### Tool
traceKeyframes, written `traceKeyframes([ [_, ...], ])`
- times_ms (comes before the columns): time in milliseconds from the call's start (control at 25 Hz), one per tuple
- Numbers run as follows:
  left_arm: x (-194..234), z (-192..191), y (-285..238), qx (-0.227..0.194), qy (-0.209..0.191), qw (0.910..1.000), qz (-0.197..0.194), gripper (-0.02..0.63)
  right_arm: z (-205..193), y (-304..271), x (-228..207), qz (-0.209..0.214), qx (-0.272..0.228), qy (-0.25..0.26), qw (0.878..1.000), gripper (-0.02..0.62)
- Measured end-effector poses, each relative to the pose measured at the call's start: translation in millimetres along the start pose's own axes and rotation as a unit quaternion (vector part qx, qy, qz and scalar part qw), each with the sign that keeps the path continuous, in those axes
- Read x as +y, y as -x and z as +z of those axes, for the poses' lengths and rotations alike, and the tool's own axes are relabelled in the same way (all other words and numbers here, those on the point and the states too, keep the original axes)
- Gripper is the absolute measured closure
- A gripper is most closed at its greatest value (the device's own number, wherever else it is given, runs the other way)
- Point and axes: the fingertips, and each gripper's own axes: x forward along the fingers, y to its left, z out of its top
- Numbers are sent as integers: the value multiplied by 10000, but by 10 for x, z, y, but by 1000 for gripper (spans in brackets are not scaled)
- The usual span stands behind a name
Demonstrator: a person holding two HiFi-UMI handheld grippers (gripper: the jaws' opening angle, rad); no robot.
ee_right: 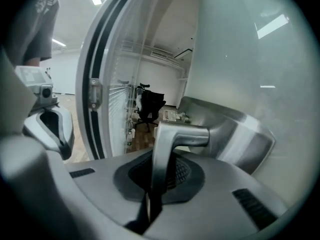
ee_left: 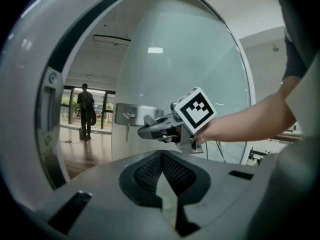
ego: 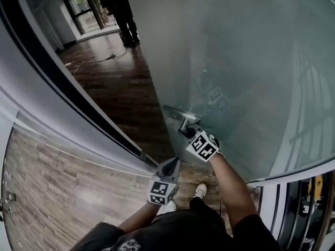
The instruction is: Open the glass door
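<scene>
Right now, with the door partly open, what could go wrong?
The right gripper clamps only the thin metal handle, so it could slip off as the glass door swings. A person stands beyond the opening and a cable lies on the floor there; either might get in the way.

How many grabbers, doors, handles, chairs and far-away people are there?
Grippers: 2, left gripper and right gripper
Glass door: 1
Door handle: 1
Office chair: 1
Far-away person: 1
Total: 6
</scene>
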Motion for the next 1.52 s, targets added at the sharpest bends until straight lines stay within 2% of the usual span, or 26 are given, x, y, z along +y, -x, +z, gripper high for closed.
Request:
traceKeyframes([
  [120,10,145,-354,85,88,9998,186,600,-11,-53,-410,-78,13,-135,9999,578],
  [440,173,494,-1256,5,-59,9974,716,600,-233,-182,-1506,-379,55,-479,9981,579],
  [600,292,744,-1647,-124,-136,9964,823,600,-288,-305,-2100,-533,38,-673,9963,579],
  [720,395,763,-1953,-69,-59,9958,910,600,-473,-476,-2488,-649,83,-864,9941,580],
  [840,428,717,-2249,57,3,9964,849,600,-707,-605,-2828,-735,119,-1039,9918,580],
  [1000,460,815,-2727,-176,-89,9977,654,600,-904,-554,-3404,-915,156,-1209,9883,580],
  [1160,448,978,-3213,-199,0,9990,394,600,-1098,-380,-3993,-1189,248,-1452,9819,580],
  [1320,572,1124,-3750,-179,-95,9996,182,600,-1222,-301,-4582,-1481,269,-1618,9753,580],
  [1520,619,1452,-4472,-126,-11,9998,-142,600,-1446,-160,-5425,-1803,284,-1789,9668,580],
])
